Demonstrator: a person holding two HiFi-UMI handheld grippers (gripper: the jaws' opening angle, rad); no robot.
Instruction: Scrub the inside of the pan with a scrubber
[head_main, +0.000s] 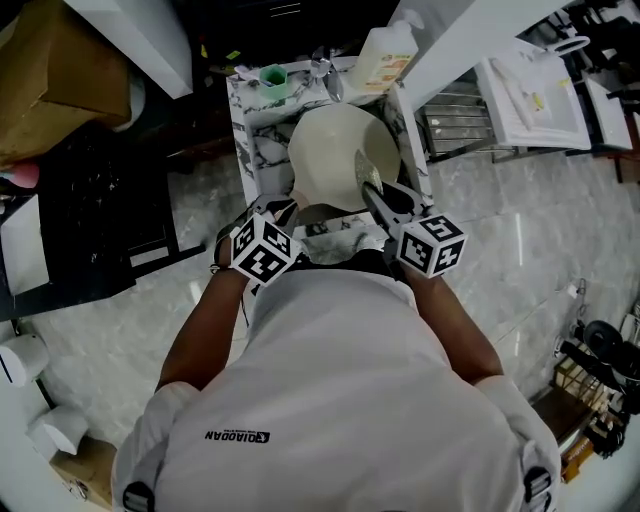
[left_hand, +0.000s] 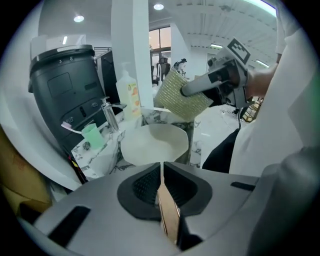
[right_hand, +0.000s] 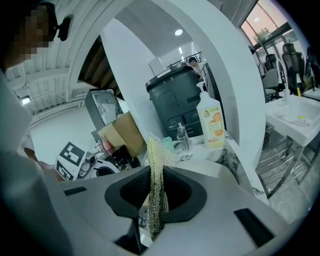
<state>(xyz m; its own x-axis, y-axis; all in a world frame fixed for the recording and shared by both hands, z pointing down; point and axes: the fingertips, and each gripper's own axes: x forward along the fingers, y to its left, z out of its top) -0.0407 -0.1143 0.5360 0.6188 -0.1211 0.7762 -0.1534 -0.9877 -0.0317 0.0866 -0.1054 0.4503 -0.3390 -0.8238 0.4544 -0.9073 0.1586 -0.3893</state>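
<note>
A cream pan (head_main: 340, 155) rests on the small marble counter (head_main: 250, 150) in front of me. My left gripper (left_hand: 162, 172) is shut on the pan's tan wooden handle (left_hand: 168, 212), at the pan's near left edge in the head view, where that gripper (head_main: 288, 212) reaches in from the left. My right gripper (right_hand: 157, 175) is shut on a yellow-green mesh scrubber (right_hand: 156, 165). In the head view the right gripper (head_main: 376, 196) holds the scrubber (head_main: 367, 172) over the pan's near right rim. The left gripper view shows the scrubber (left_hand: 182, 97) lifted above the pan (left_hand: 155, 142), clear of its inside.
A soap bottle (head_main: 385, 55), a green cup (head_main: 273, 80) and a pump dispenser (left_hand: 110, 115) stand at the counter's far edge. A black bin (left_hand: 65, 85) sits to the left, a wire rack (head_main: 455, 125) to the right, a cardboard box (head_main: 50, 70) far left.
</note>
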